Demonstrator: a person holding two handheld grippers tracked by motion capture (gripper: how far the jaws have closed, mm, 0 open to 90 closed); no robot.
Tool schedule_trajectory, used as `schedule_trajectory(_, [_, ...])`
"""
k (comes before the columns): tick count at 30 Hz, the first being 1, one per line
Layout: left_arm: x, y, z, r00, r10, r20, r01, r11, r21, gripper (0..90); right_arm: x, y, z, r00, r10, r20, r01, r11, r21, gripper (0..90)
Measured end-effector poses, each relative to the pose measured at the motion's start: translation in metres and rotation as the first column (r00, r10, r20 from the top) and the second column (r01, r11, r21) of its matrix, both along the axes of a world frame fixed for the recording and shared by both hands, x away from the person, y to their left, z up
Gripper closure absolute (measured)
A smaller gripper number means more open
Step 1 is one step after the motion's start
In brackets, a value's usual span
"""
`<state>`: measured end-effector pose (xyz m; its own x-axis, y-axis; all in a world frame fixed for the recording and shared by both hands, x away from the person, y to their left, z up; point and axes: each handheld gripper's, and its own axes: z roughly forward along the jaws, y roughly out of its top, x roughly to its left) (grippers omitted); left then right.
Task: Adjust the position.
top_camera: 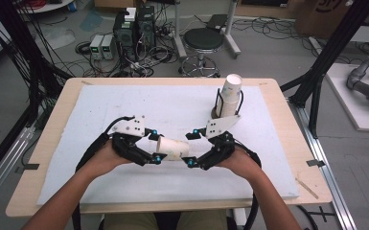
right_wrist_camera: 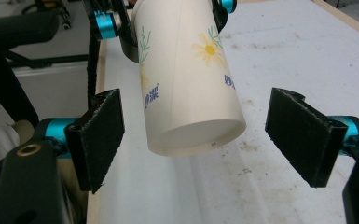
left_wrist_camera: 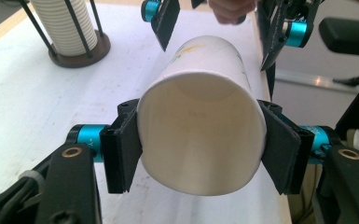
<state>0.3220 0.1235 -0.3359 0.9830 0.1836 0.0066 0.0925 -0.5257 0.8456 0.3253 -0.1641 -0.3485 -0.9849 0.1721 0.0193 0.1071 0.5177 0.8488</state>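
A light wooden bench [top_camera: 278,103] carries a white foam board [top_camera: 124,103] over most of its top; a dark-based wire holder [top_camera: 216,113] of stacked cups [top_camera: 230,93] stands on the board.

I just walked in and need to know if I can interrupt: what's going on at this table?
A person at the table holds a two-jaw tool in each hand. The left tool is clamped near the open rim of a white paper cup with a flower print, holding it on its side above the white foam board. The right tool stands open around the cup's base end without touching it. A stack of white paper cups in a black wire holder stands at the back.
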Motion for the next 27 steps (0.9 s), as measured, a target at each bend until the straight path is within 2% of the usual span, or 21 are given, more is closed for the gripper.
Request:
schedule_trajectory(8, [0.005, -0.004, 0.013, 0.9999, -0.01, 0.013, 0.009, 0.9961, 0.087, 36.1, 0.0, 0.007, 0.004, 0.9994, 0.008, 0.034, -0.006, 0.998, -0.064, 20.0])
schedule_trajectory(11, [0.007, -0.006, 0.016, 0.9998, -0.014, 0.012, 0.012, 0.9931, 0.117, 36.0, 0.001, 0.01, 0.005, 0.9985, 0.016, 0.053, -0.011, 0.996, -0.084, 20.0])
schedule_trajectory(15, [0.009, -0.009, 0.02, 0.9994, -0.029, 0.017, 0.026, 0.9853, 0.169, 36.0, 0.001, 0.014, 0.007, 0.9974, 0.021, 0.068, -0.014, 0.994, -0.111, 20.1])
schedule_trajectory(17, [0.009, -0.01, 0.022, 0.9994, -0.03, 0.013, 0.028, 0.9841, 0.176, 36.0, 0.001, 0.016, 0.007, 0.9969, 0.028, 0.073, -0.019, 0.992, -0.123, 20.1])
schedule_trajectory(21, [0.011, -0.011, 0.025, 0.999, -0.042, 0.018, 0.037, 0.9757, 0.216, 36.0, 0.001, 0.021, 0.008, 0.9953, 0.036, 0.089, -0.023, 0.989, -0.145, 20.1])
schedule_trajectory(26, [0.011, -0.017, 0.028, 0.998, -0.061, 0.017, 0.053, 0.9577, 0.283, 36.0, 0.003, 0.029, 0.01, 0.9931, 0.047, 0.107, -0.025, 0.981, -0.194, 20.2])
schedule_trajectory(27, [0.011, -0.018, 0.029, 0.9979, -0.062, 0.017, 0.055, 0.9577, 0.282, 36.0, 0.003, 0.031, 0.01, 0.993, 0.052, 0.106, -0.029, 0.978, -0.206, 20.2])
